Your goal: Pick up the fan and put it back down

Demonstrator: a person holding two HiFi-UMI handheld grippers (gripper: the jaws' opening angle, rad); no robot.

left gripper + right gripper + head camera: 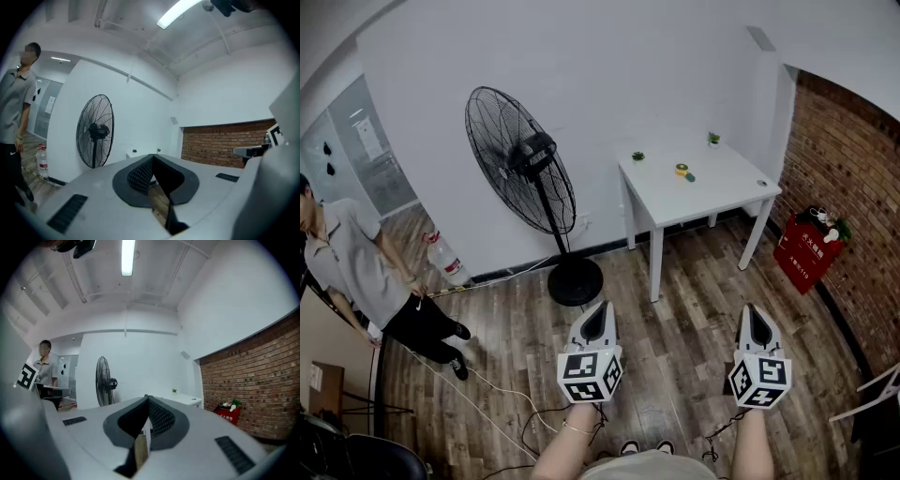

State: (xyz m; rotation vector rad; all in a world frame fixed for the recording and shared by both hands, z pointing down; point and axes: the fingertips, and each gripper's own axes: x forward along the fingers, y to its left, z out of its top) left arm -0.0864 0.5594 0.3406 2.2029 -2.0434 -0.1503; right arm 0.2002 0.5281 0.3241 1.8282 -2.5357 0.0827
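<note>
Standing upright on its round base, the pedestal fan (525,164) is on the wooden floor against the far wall, just left of a white table (717,183). In the head view the left gripper (601,307) and the right gripper (752,308) hover side by side near the bottom, well apart from the fan. A person (356,267) stands at the far left beside a water bottle (445,259).

In the left gripper view the jaws meet at their tips with nothing between them, and the fan stands beyond them to the left.

In the right gripper view the jaws are likewise pressed together and empty. The fan is far off on the left, and a red box (228,411) sits by the brick wall (253,380) on the right.
</note>
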